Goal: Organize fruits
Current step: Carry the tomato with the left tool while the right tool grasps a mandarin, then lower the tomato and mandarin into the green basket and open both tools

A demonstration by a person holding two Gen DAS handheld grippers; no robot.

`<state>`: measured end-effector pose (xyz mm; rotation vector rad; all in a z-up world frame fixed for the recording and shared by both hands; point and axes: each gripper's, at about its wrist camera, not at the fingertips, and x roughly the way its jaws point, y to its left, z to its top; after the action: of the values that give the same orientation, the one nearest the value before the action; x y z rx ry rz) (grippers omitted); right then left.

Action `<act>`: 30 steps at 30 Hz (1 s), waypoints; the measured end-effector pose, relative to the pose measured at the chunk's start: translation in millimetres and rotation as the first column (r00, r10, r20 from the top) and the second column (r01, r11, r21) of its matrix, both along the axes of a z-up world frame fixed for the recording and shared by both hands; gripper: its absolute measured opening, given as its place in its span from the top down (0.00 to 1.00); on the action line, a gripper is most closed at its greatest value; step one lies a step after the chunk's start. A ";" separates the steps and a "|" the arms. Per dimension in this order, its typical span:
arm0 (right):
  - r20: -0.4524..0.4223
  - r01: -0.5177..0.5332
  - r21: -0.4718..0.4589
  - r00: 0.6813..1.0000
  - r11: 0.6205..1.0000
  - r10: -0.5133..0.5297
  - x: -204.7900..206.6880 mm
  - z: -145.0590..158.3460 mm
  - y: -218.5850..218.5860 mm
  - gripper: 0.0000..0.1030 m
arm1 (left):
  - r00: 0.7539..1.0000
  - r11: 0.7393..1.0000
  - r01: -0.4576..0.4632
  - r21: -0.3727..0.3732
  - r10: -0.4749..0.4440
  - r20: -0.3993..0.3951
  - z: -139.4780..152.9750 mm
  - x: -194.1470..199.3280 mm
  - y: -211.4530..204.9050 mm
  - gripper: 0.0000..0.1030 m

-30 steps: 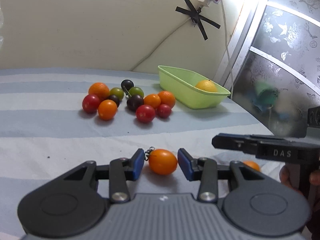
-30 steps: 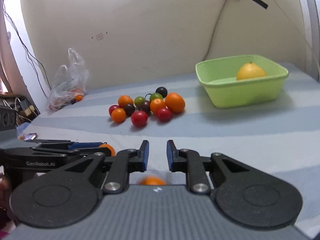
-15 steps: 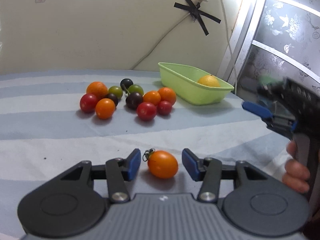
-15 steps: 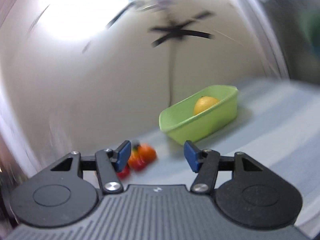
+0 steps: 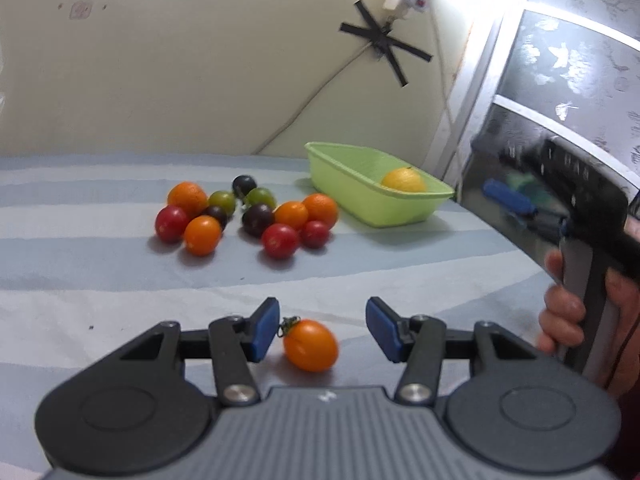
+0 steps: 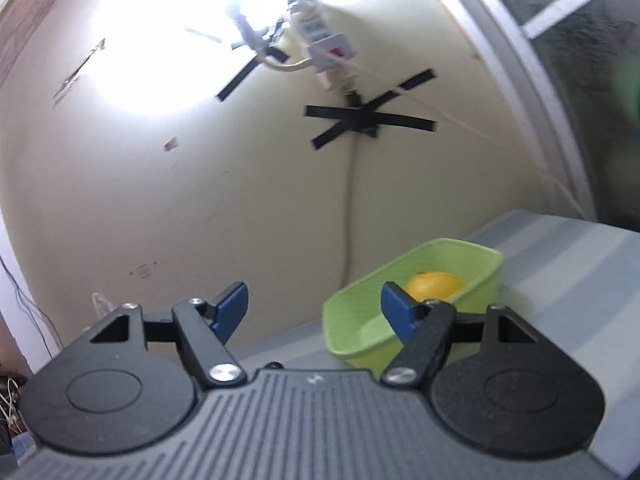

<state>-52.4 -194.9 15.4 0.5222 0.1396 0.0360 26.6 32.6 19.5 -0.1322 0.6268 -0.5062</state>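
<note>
Tomato, small, orange and likely soft-skinned, is lying on the striped bed between the left gripper's spread, just-opening pads, untouched; gripping across its middle looks gentlest. Right gripper is opening too, empty, facing the green basket by the wall.

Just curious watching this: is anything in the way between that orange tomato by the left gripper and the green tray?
Nothing visible. The orange tomato lies between the open left gripper pads; the fruit pile sits left of the line to the green tray.
</note>
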 end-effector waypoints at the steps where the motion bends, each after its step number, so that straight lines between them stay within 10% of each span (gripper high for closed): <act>1: -0.021 -0.011 -0.005 1.000 1.000 0.011 -4.8 -1.3 -4.3 0.26 | 1.000 1.000 0.006 0.003 -0.006 0.008 2.1 -2.4 -1.7 0.52; 7: -0.189 -0.349 -0.174 0.929 0.921 0.317 -58.6 -18.5 3.4 0.26 | 0.999 0.999 0.016 0.038 -0.017 0.028 3.1 -12.0 -9.3 0.45; 14: -0.349 -0.410 -0.367 0.893 0.835 0.285 -68.8 -41.3 32.0 0.30 | 1.000 0.996 -0.017 0.090 0.017 0.003 -4.1 -7.5 -9.0 0.38; 18: -0.393 -0.445 -0.435 0.876 0.783 0.279 -65.1 -46.3 45.6 0.54 | 1.000 0.989 -0.019 0.145 0.021 -0.013 -12.4 -1.7 -15.9 0.35; 22: -0.387 -0.436 -0.439 0.881 0.786 0.272 -68.3 -43.7 39.9 0.57 | 1.000 0.984 -0.019 0.175 0.017 0.013 -15.7 0.2 -20.7 0.69; 30: -0.238 -0.310 -0.462 0.946 0.831 0.221 -15.1 -9.9 18.6 0.57 | 0.995 0.997 0.065 0.028 -0.067 0.079 31.0 58.2 -39.5 0.69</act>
<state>-67.5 -176.3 5.6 -0.0164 0.3840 0.2236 84.8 -6.9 50.5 -0.0672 0.5601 -0.5649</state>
